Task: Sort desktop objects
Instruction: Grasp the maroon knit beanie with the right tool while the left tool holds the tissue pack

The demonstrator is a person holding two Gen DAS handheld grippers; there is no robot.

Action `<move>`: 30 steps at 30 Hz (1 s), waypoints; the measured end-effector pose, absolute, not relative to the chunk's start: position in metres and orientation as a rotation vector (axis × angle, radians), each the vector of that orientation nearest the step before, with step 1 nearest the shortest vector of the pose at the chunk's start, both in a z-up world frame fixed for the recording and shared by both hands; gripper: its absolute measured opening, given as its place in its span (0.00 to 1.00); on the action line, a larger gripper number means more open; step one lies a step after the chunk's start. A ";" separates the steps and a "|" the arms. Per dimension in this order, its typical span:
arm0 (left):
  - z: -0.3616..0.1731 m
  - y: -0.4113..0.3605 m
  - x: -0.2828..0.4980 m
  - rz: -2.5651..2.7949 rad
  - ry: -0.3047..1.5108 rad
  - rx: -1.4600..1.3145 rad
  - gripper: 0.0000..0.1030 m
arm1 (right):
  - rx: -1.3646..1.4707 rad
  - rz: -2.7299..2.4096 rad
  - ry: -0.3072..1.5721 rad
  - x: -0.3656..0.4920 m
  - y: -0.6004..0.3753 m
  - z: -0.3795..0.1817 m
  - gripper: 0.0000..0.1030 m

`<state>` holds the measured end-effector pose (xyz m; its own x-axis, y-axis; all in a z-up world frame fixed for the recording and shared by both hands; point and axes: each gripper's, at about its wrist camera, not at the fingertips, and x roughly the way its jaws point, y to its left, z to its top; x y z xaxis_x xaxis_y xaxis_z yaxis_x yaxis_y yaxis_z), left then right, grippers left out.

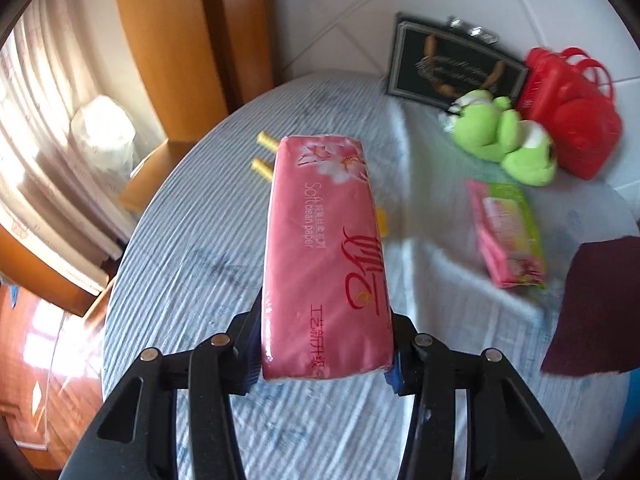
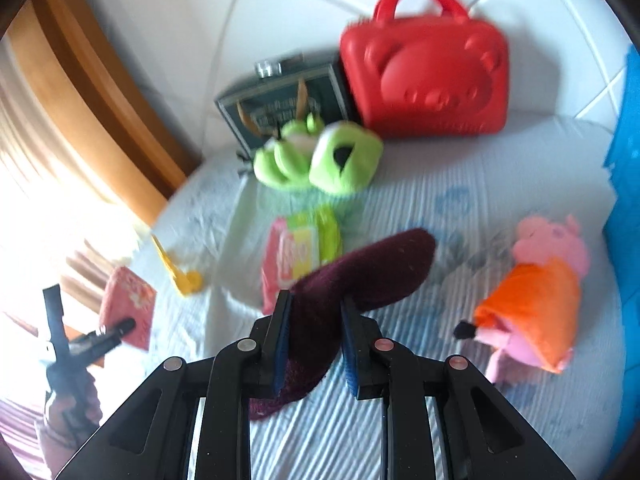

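Note:
My left gripper (image 1: 324, 364) is shut on a pink tissue pack (image 1: 324, 256) and holds it above the striped tablecloth; the pack also shows in the right wrist view (image 2: 128, 308). My right gripper (image 2: 316, 344) is shut on a dark maroon cloth (image 2: 360, 276), lifted over the table; its edge shows in the left wrist view (image 1: 596, 304). A pink-green wipes pack (image 1: 508, 236) (image 2: 300, 252) lies mid-table. A green frog plush (image 1: 504, 136) (image 2: 320, 160) sits near the back. A pink pig plush (image 2: 536, 296) lies at the right.
A red bear-faced case (image 2: 428, 80) (image 1: 568, 112) and a dark framed box (image 1: 452, 64) (image 2: 280, 108) stand against the tiled wall. A yellow item (image 2: 180, 272) and two yellow tubes (image 1: 264, 152) lie on the cloth. The table edge (image 1: 120, 280) drops to a wooden floor at the left.

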<state>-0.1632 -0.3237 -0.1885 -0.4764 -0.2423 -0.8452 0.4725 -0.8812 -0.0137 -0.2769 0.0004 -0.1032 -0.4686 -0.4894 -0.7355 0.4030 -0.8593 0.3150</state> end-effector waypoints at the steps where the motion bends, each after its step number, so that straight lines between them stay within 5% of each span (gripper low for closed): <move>1: -0.181 -0.314 -0.161 -2.397 0.335 1.285 0.45 | 1.171 -2.330 -0.141 -0.272 0.007 -0.094 0.04; 6: -0.166 -0.272 -0.156 -2.490 0.310 1.303 0.45 | 1.265 -2.339 -0.102 -0.260 0.029 -0.096 0.04; 8: -0.170 -0.263 -0.153 -2.493 0.301 1.329 0.45 | 1.368 -2.334 -0.133 -0.259 0.042 -0.118 0.16; 9: -0.175 -0.260 -0.150 -2.490 0.299 1.349 0.45 | 1.413 -2.336 -0.140 -0.258 0.047 -0.130 0.44; 10: -0.182 -0.257 -0.149 -2.481 0.296 1.379 0.45 | 1.471 -2.331 -0.160 -0.255 0.054 -0.146 0.82; 11: -0.187 -0.255 -0.148 -2.477 0.292 1.396 0.45 | 1.509 -2.313 -0.174 -0.252 0.058 -0.160 0.92; 20: -0.246 -0.238 -0.154 -2.406 0.271 1.598 0.45 | 1.657 -2.154 -0.158 -0.248 0.020 -0.234 1.00; 30: -0.258 -0.245 -0.170 -2.410 0.238 1.598 0.45 | 1.776 -2.106 0.096 -0.270 -0.042 -0.300 1.00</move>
